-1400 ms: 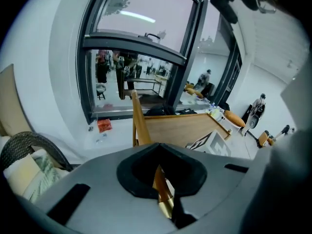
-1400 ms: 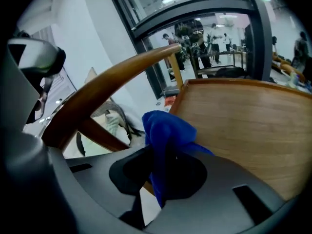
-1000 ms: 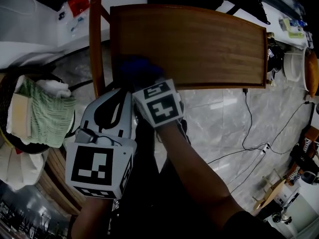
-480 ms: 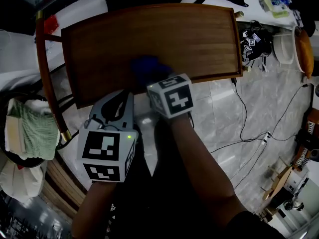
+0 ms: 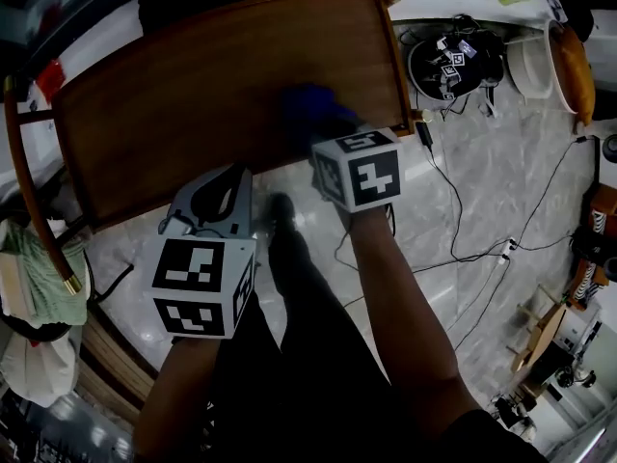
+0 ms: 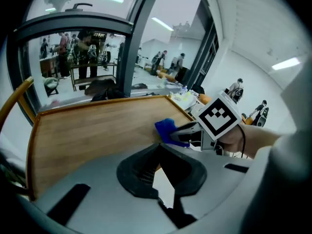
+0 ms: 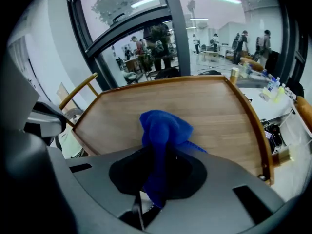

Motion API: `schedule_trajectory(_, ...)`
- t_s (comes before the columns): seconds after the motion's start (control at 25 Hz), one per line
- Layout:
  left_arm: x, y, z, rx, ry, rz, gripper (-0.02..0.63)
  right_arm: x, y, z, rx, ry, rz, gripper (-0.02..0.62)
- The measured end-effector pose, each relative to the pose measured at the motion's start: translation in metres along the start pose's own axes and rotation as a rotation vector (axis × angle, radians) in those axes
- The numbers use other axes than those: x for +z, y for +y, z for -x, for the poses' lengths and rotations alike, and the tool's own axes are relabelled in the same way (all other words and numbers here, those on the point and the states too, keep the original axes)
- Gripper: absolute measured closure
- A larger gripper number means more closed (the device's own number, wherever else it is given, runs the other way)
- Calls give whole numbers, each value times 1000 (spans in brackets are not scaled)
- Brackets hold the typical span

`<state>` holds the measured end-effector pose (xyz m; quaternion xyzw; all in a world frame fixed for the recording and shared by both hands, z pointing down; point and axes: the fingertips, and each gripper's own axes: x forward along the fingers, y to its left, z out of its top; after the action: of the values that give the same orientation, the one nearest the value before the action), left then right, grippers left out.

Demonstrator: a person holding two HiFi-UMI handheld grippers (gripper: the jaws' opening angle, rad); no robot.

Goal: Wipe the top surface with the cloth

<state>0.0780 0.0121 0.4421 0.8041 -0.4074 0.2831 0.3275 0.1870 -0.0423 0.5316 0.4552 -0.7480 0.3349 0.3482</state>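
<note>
Gripping the blue cloth point(image 7: 163, 128) between closed jaws, the right gripper point(image 7: 156, 150) presses it onto the wooden table top point(image 7: 204, 106) near the front edge, toward the table's right end. In the head view the cloth point(image 5: 313, 109) bunches just ahead of that gripper's marker cube point(image 5: 359, 167). The left gripper point(image 6: 158, 147) hangs at the near edge of the table, off the wood, its jaws drawn together at the tips with nothing between them. Beyond the table's right corner, a black item with square markers point(image 5: 448, 61) lies on the marble floor point(image 5: 482, 191) among cables point(image 5: 453, 220). A green towel point(image 5: 34, 278) sits far left.
</note>
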Motion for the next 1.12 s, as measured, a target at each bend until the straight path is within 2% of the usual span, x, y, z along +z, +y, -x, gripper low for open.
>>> schedule_trajectory(0.36,2,-54,-36,-21,16,-12,594,-7,-90,34,-106,-55,-72,537)
schedule_trajectory(0.68,-2,-72,-43,-13,15,-13,594,-8,-109,41,-151,-79,-69,537)
schedule_trajectory(0.92,-9,-50,-28,52,14,15,594,-3,-113,39,-174,-128,-40,537)
schedule_trajectory(1.04,-11,-34,-10,52,5,61,594,0,-99,45,-130,-162,-14,537)
schedule_trajectory(1.12,-7,-24,9,20,-31,110,594,8,-70,51,-39,-196,-13,537)
